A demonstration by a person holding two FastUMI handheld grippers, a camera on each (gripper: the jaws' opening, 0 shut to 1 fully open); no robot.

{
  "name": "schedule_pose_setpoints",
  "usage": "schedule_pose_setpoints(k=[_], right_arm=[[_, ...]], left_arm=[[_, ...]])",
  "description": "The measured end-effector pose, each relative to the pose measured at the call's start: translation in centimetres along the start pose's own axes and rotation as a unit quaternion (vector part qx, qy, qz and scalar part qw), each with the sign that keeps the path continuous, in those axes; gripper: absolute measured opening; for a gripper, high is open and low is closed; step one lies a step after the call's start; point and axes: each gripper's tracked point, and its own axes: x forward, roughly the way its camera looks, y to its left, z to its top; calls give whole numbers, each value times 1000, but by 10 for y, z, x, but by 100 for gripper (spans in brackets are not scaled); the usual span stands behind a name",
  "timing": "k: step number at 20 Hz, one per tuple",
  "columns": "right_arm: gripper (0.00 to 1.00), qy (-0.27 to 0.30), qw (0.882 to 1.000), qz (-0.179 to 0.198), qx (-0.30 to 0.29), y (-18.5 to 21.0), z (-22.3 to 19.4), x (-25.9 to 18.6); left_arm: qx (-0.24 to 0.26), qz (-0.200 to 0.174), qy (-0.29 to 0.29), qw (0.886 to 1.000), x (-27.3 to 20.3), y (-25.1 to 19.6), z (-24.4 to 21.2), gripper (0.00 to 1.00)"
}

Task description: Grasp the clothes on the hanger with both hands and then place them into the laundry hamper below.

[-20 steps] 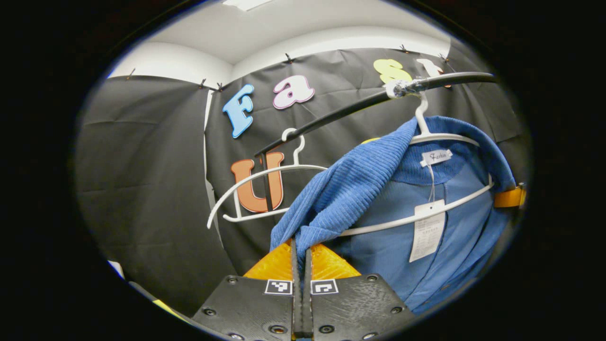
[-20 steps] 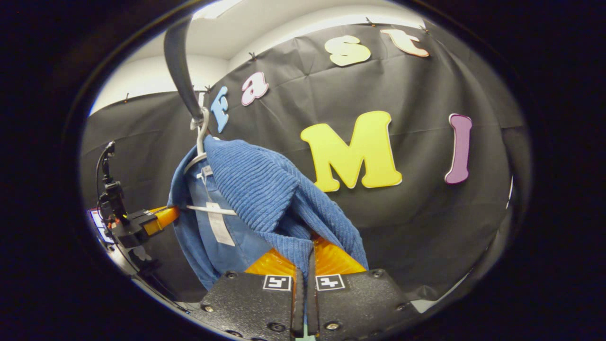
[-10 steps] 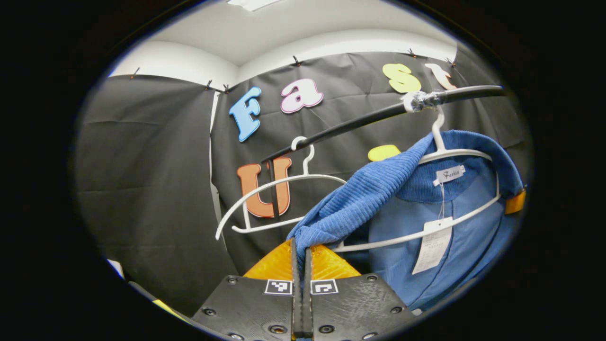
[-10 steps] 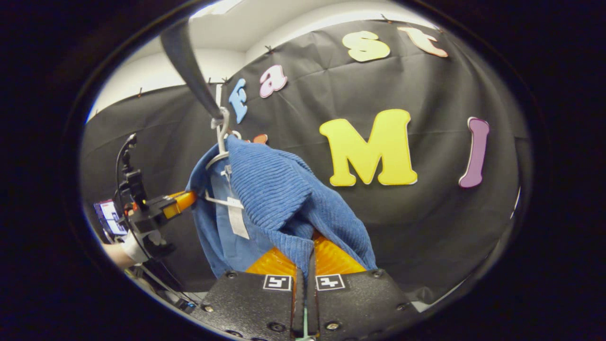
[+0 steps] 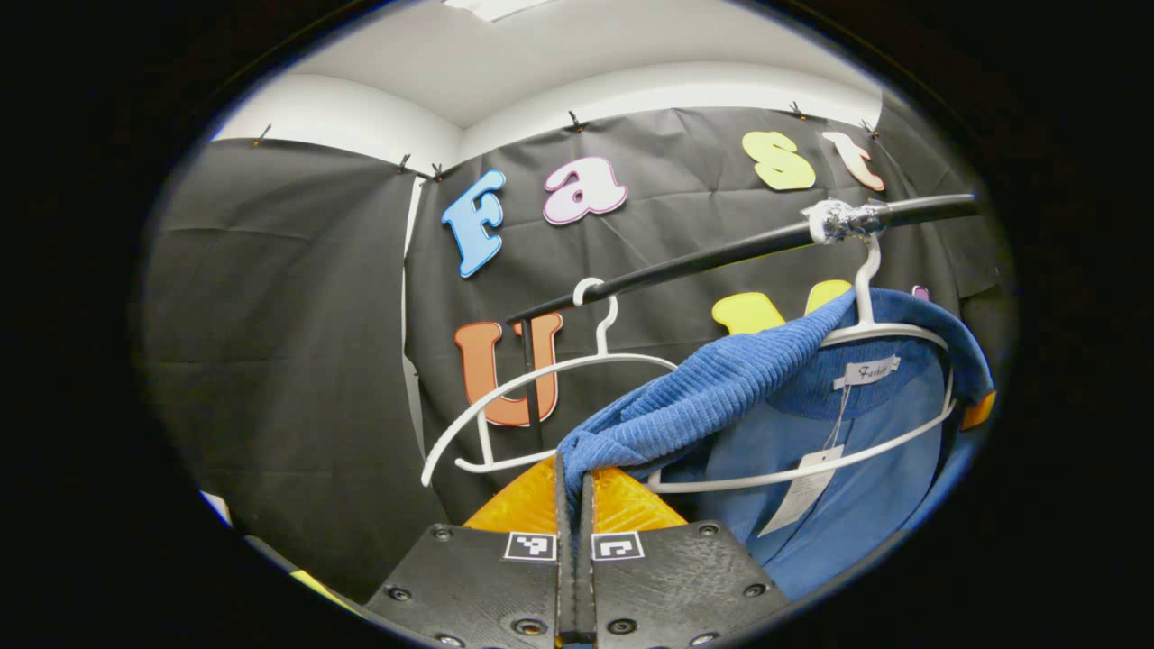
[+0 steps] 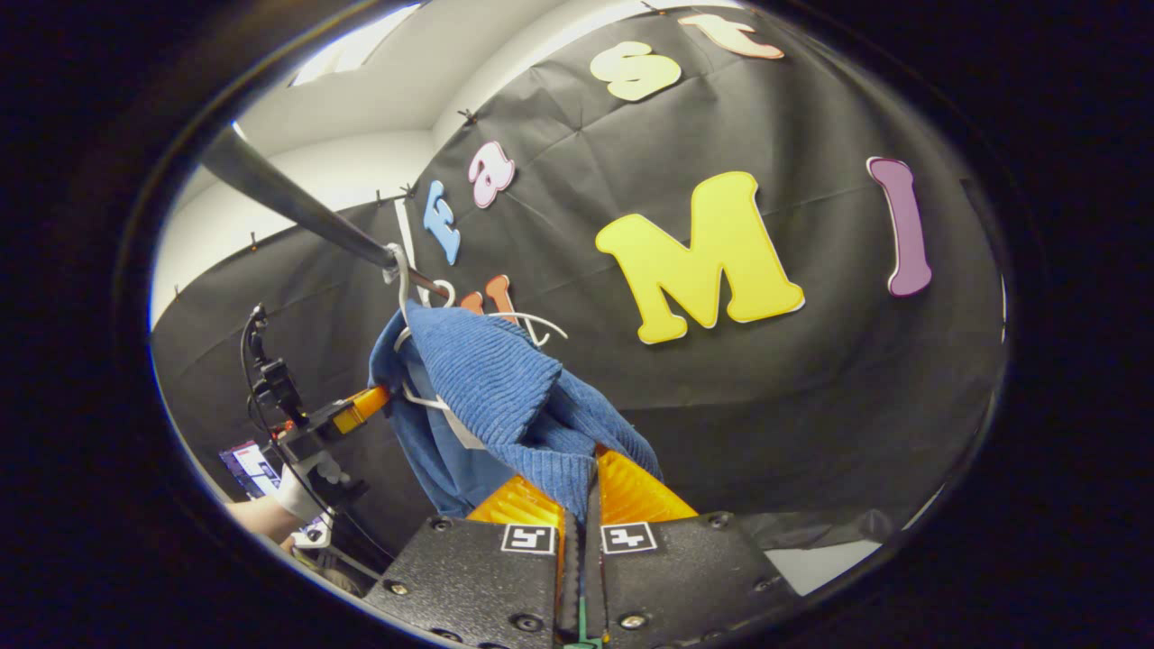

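A blue ribbed garment [image 5: 721, 388] hangs over a white hanger [image 5: 888, 335] on a black rail [image 5: 703, 261]. In the left gripper view my left gripper [image 5: 574, 469] is shut on the garment's left shoulder, which stretches from the hanger down to the fingers. In the right gripper view the garment [image 6: 491, 388] drapes from its hanger [image 6: 401, 279], and my right gripper [image 6: 581, 491] is shut on its other shoulder. Farther off in that view, the left gripper [image 6: 356, 413] and the hand holding it sit at the garment's far side.
A second, bare white hanger [image 5: 541, 388] hangs on the rail to the left of the garment. A paper tag [image 5: 802, 487] dangles inside the garment's collar. A small screen [image 6: 257, 464] sits low at the left of the right gripper view.
Both grippers have pulled away from the rail, keeping hold of the shoulders. The cloth is drawn tighter off the hanger, and rail and hanger look smaller and farther off, most so in the right gripper view.
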Motion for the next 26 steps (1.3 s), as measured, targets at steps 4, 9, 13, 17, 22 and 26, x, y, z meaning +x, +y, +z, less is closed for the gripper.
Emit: schedule_pose_setpoints(k=[4, 9, 13, 17, 22, 26], right_arm=[[6, -19, 1000, -16, -11, -7, 23, 2], [5, -75, 995, -60, -26, -23, 71, -6], [6, -87, 991, -97, -39, -31, 87, 6], [6, -77, 991, -99, -36, -33, 81, 25], [6, -49, 995, -86, -1, -45, 56, 47], [5, -26, 995, -94, 19, -58, 29, 57]], left_arm=[[-5, 12, -6, 1000, 2, 6, 10, 0], [7, 15, -27, 1000, 15, 17, 43, 0], [11, 1, -23, 1000, 33, 23, 55, 3], [-7, -34, 8, 999, 50, 26, 37, 0], [-49, -69, 54, 995, 56, 26, 3, 0], [-47, -81, 77, 993, 54, 26, -21, 0]])
